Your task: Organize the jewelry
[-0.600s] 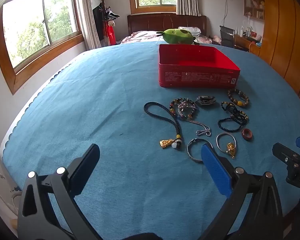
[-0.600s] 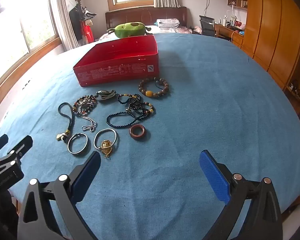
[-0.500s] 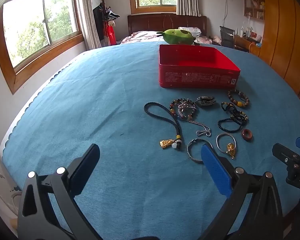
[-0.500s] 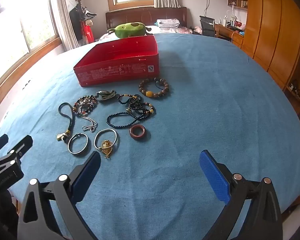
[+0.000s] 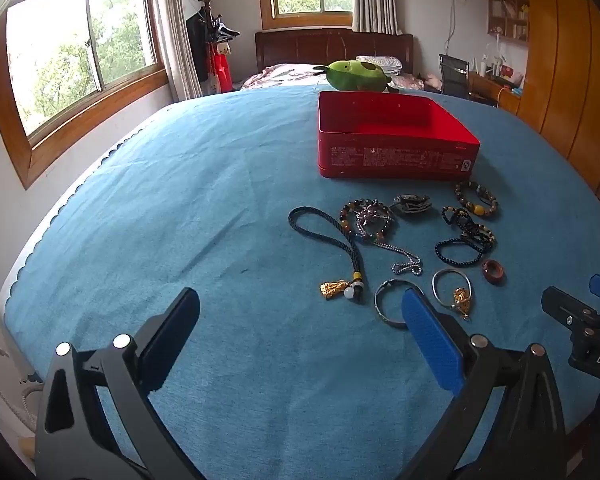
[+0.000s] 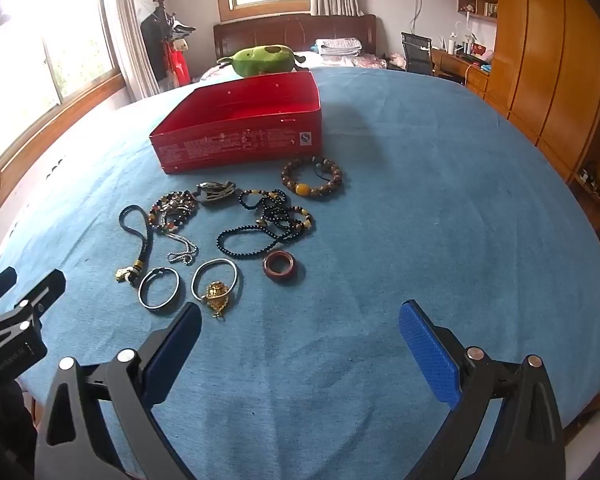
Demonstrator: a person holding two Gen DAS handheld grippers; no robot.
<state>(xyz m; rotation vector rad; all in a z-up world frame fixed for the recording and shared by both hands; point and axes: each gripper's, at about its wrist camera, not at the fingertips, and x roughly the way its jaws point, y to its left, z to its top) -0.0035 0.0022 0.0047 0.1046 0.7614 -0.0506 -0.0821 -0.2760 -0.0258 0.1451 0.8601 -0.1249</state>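
An empty red box (image 5: 396,148) (image 6: 240,140) stands on the blue cloth (image 5: 180,200). In front of it lies a spread of jewelry: a brown bead bracelet (image 6: 312,178), black bead strands (image 6: 268,224), a brown ring (image 6: 280,266), two metal bangles (image 6: 159,289) (image 6: 216,276), one with a gold charm (image 6: 217,295), a black cord with a gold pendant (image 5: 340,248), and a chain (image 5: 406,260). My left gripper (image 5: 300,336) hovers open near the front edge, left of the bangles. My right gripper (image 6: 300,344) is open too, nothing between its fingers, just in front of the jewelry.
A green plush toy (image 6: 266,60) lies behind the box. Windows (image 5: 80,48) line the left wall, wooden wardrobes (image 6: 548,60) the right. A bed headboard (image 5: 332,48) and a desk with a chair (image 6: 418,56) stand at the back. Bare blue cloth spreads right of the jewelry.
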